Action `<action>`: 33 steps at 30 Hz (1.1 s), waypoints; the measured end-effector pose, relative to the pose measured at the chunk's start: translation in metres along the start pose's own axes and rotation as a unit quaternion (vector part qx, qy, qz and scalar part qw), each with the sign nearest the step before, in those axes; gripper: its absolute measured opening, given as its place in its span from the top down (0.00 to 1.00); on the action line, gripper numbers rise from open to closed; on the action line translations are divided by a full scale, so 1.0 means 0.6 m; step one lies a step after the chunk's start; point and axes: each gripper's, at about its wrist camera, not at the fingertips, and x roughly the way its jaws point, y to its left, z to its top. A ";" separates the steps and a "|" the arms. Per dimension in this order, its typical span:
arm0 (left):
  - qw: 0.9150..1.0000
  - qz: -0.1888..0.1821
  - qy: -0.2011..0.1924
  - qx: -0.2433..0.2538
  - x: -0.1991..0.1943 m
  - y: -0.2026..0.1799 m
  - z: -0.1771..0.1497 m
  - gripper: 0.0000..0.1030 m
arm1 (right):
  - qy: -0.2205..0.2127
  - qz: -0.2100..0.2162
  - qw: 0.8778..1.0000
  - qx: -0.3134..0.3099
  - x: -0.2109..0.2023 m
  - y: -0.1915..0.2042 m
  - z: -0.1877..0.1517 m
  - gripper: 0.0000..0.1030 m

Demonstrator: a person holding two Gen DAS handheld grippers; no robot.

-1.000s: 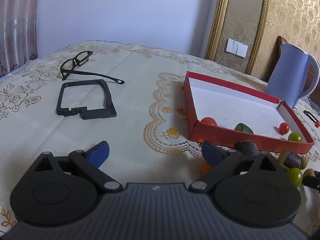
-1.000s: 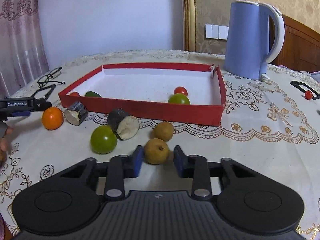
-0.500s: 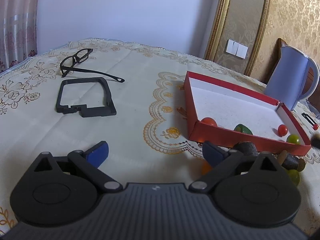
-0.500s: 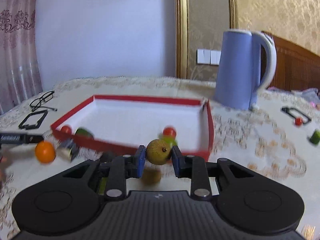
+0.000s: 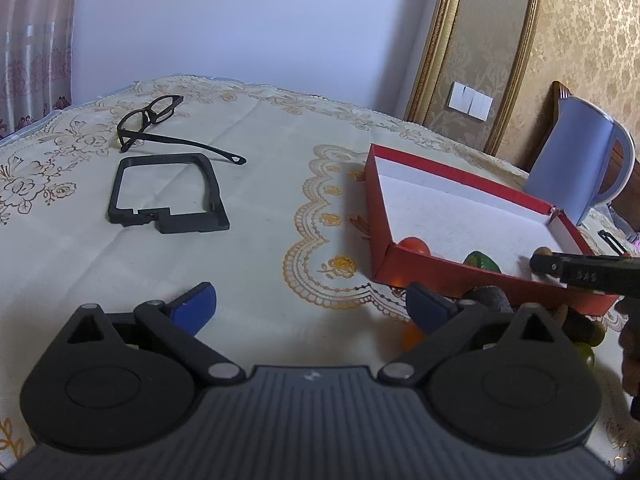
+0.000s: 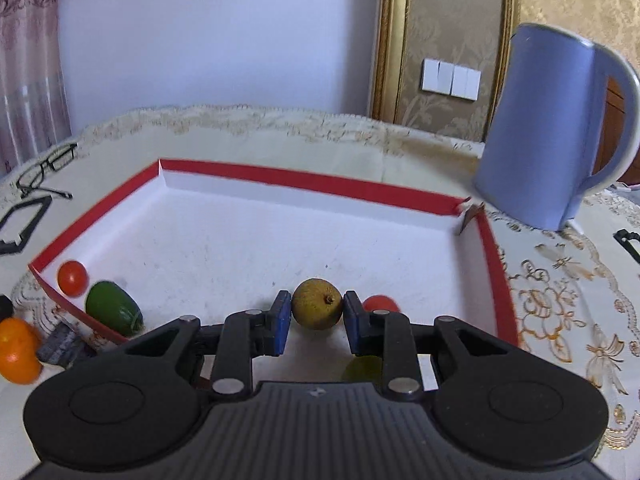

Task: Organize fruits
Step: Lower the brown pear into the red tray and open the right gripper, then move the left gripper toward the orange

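My right gripper (image 6: 317,313) is shut on a small brown-yellow fruit (image 6: 317,306) and holds it above the white floor of the red tray (image 6: 304,178), near its front wall. Inside the tray lie a red tomato (image 6: 72,278), a green fruit (image 6: 114,307), and a second tomato (image 6: 380,304) behind my right finger. Another greenish fruit (image 6: 362,368) is half hidden beneath the gripper. My left gripper (image 5: 310,306) hangs open over the bare tablecloth, left of the tray (image 5: 374,208), with nothing between its fingers.
An orange (image 6: 16,350) and a dark cut piece (image 6: 60,346) lie outside the tray's left front corner. A blue kettle (image 6: 548,128) stands behind its right corner. Black glasses (image 5: 154,118) and a black frame (image 5: 168,192) lie on the cloth to the left.
My right gripper lifted the brown-yellow fruit off the cloth and carried it forward over the tray. In the left wrist view it has come in at the right edge. The left gripper kept still.
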 end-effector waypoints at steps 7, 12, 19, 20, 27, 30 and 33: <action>1.000 0.004 0.000 0.000 0.002 0.000 0.000 0.00 | -0.009 0.019 1.000 -0.001 -0.008 0.002 -0.007 0.51; 1.000 0.003 0.002 -0.002 0.002 0.001 0.000 0.00 | -0.062 -0.003 0.998 0.006 -0.070 -0.014 -0.024 0.25; 1.000 0.001 -0.006 0.003 -0.001 -0.001 -0.002 0.00 | -0.107 -0.152 0.974 0.133 -0.158 -0.114 -0.087 0.15; 1.000 0.000 -0.009 0.005 -0.004 -0.002 -0.002 0.00 | -0.103 -0.199 0.962 0.159 -0.159 -0.137 -0.099 0.15; 0.997 -0.046 -0.050 0.024 -0.040 -0.013 -0.013 0.00 | -0.013 -0.238 0.935 0.261 -0.129 -0.246 -0.136 0.13; 0.996 -0.062 -0.057 0.029 -0.053 -0.026 -0.018 0.00 | 0.000 -0.245 0.936 0.252 -0.123 -0.241 -0.134 0.08; 0.994 -0.062 -0.068 0.052 -0.062 -0.045 -0.021 0.00 | 0.010 -0.250 0.937 0.242 -0.115 -0.242 -0.128 0.06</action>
